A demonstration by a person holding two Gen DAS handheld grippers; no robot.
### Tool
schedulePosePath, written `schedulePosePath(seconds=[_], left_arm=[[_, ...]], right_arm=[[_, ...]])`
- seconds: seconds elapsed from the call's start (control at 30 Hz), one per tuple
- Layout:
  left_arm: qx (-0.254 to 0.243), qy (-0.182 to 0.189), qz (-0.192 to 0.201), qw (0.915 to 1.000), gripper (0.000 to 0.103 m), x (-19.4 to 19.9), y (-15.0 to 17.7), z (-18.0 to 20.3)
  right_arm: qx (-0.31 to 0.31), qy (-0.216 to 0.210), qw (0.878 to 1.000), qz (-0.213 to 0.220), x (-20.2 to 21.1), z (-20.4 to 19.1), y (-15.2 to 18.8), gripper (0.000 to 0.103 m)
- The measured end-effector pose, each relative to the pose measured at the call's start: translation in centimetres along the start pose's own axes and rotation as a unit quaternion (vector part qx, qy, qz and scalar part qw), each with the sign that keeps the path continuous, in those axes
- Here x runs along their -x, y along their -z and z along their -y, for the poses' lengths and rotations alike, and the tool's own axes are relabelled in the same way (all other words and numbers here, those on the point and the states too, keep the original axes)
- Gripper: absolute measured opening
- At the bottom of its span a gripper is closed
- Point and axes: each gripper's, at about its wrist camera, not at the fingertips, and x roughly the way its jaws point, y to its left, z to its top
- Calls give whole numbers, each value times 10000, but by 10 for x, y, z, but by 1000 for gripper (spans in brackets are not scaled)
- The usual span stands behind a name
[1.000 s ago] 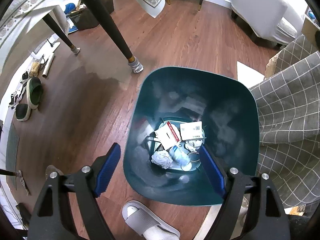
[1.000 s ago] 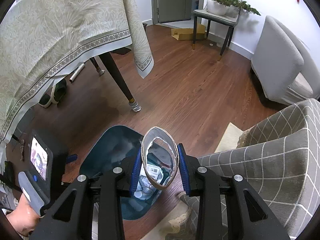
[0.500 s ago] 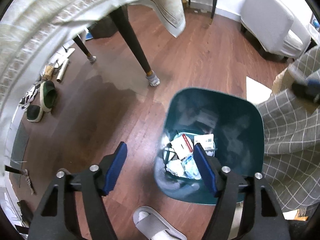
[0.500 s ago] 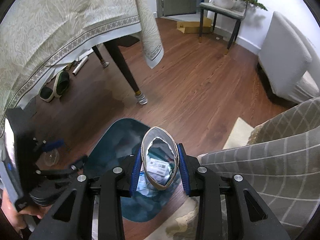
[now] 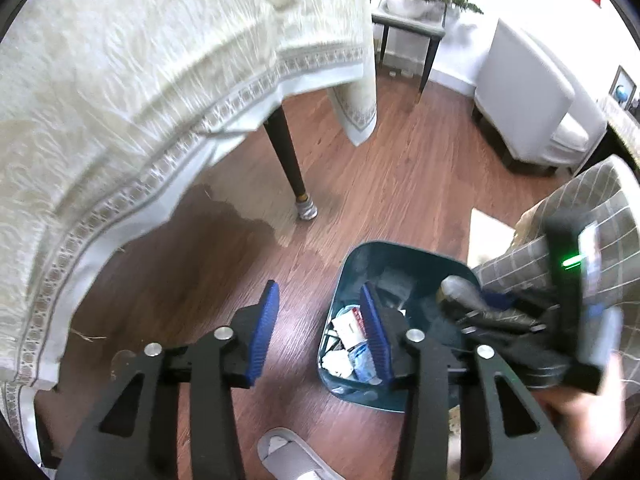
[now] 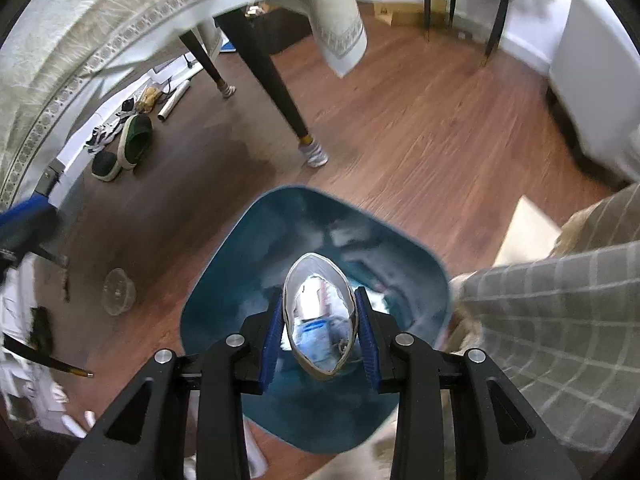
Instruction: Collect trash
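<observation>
The squashed paper cup (image 6: pixel 319 316), low in the frame's centre over the teal bin (image 6: pixel 224 280), looks light, thin-walled and easily crushed, so its flattened sides are the sensible hold. The right gripper (image 6: pixel 319 334) is clamped on exactly those sides. The left gripper (image 5: pixel 316 330), at lower centre of its own view, is closing on nothing, beside the bin.

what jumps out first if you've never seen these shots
The teal trash bin on the wood floor, already holding boxes and wrappers, draws the eye. Right above its mouth, the right gripper is shut on a squashed paper cup. The left gripper is empty, its fingers closing beside the bin, under the draped tablecloth.
</observation>
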Motion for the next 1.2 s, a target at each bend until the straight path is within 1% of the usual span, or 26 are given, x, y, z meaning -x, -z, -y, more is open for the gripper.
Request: schedulePosePath(seconds=[0.03, 0.1, 0.3, 0.33, 0.4, 0.47, 0.53, 0.63, 0.73, 0.77, 0.83, 0.87, 0.9, 0.93, 1.0, 1.03, 1.1, 1.17, 1.2], left_arm=[[2, 22, 42, 10000, 43, 5, -2, 0], [3, 68, 146, 9999, 42, 18, -4, -1], [78, 264, 423, 9987, 38, 50, -14, -6], [88, 286, 458, 9985, 38, 53, -15, -6], [96, 314, 540, 9980, 38, 60, -18, -6], [111, 348, 587, 9976, 38, 65, -20, -2], [123, 394, 611, 9973, 38, 71, -21, -1], [46, 407, 663, 9970, 38, 81, -24, 5], [-102, 400, 791, 9960, 43, 100, -24, 11], [-141, 387, 847, 9956, 47, 106, -24, 12], [-104, 394, 894, 9952, 49, 115, -24, 13], [-20, 496, 864, 9950, 50, 118, -23, 12], [2, 521, 862, 9949, 51, 122, -22, 12], [-17, 473, 894, 9949, 54, 126, -22, 14], [-32, 420, 984, 9943, 63, 136, -17, 15], [-37, 399, 997, 9942, 65, 139, -14, 17], [-96, 312, 1057, 9939, 74, 146, -7, 20], [-170, 210, 1082, 9938, 76, 152, 3, 24], [-210, 167, 1082, 9938, 79, 156, 9, 27]], right_arm=[[-44, -39, 10000, -52, -5, 1, 1, 35], [-67, 41, 9998, -162, -17, 1, 4, 35], [164, 260, 9985, -458, -47, -6, 15, 35], [197, 288, 9979, -538, -53, -6, 18, 37], [277, 322, 9961, -772, -63, -7, 23, 54], [371, 463, 9950, -801, -64, -8, 27, 56], [435, 517, 9946, -785, -62, -9, 28, 56], [410, 531, 9955, -666, -52, -7, 24, 56], [414, 507, 9970, -419, -33, -9, 21, 56], [443, 508, 9971, -358, -29, -9, 20, 56], [493, 514, 9972, -231, -16, -12, 19, 56], [488, 469, 9976, -163, -7, -13, 19, 56], [475, 406, 9980, -92, 0, -14, 19, 56], [478, 381, 9981, -9, 10, -14, 18, 56], [417, 352, 9982, 240, 32, -13, 18, 56], [346, 298, 9984, 340, 41, -12, 19, 57], [234, 193, 9981, 539, 61, -10, 21, 57], [210, 130, 9970, 734, 79, -11, 24, 58], [213, 87, 9964, 814, 88, -11, 26, 59]])
